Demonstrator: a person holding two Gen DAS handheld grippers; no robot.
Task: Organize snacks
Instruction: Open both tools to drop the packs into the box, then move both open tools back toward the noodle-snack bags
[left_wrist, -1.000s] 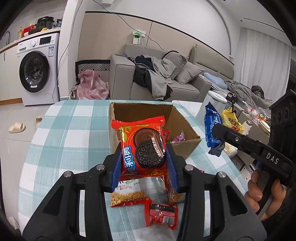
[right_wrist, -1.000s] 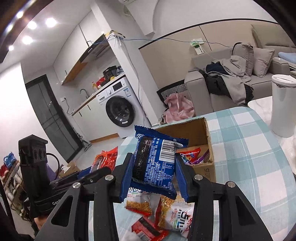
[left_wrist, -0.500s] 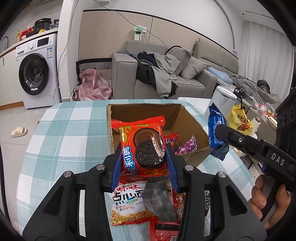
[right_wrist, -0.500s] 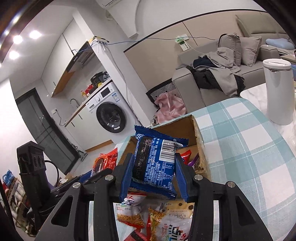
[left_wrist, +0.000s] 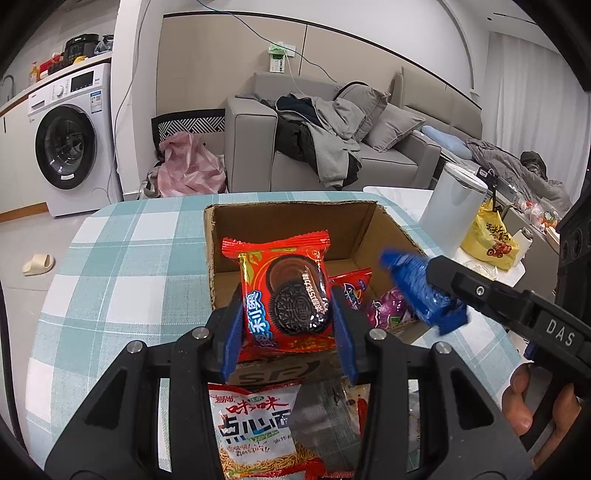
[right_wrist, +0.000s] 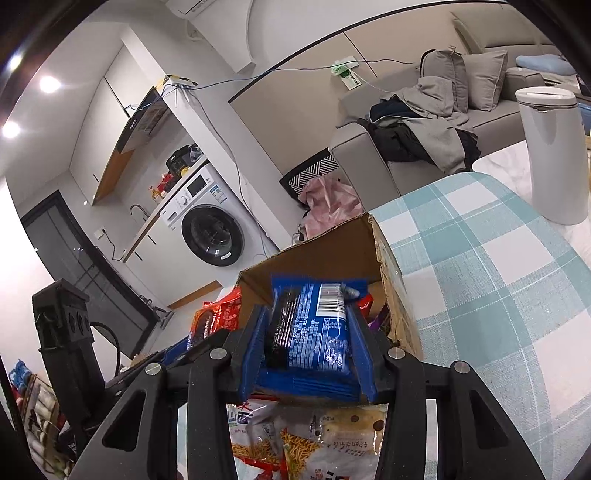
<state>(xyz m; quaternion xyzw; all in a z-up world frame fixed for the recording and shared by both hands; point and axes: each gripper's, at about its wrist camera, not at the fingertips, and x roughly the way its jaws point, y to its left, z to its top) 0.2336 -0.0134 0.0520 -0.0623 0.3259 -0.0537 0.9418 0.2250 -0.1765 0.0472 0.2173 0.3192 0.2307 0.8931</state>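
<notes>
The left gripper (left_wrist: 288, 325) pinches a red cookie packet (left_wrist: 284, 291) between its fingers; the right gripper (right_wrist: 306, 350) clamps a blue packet (right_wrist: 314, 328), seemingly over the box (right_wrist: 391, 291).

A grey sofa (left_wrist: 332, 147), heaped with clothes (left_wrist: 317, 136) and cushions (left_wrist: 391, 125), is set against a beige panelled wall (left_wrist: 207, 62). Left of the sofa, a pink bag (left_wrist: 190, 171) is seen on the pale floor (left_wrist: 22, 236), and further left a white washer (left_wrist: 70, 144) is fitted under a counter. Right of the sofa, a white curtain (left_wrist: 532, 92) is hung, and ceiling spotlights (right_wrist: 50, 84) are lit.
</notes>
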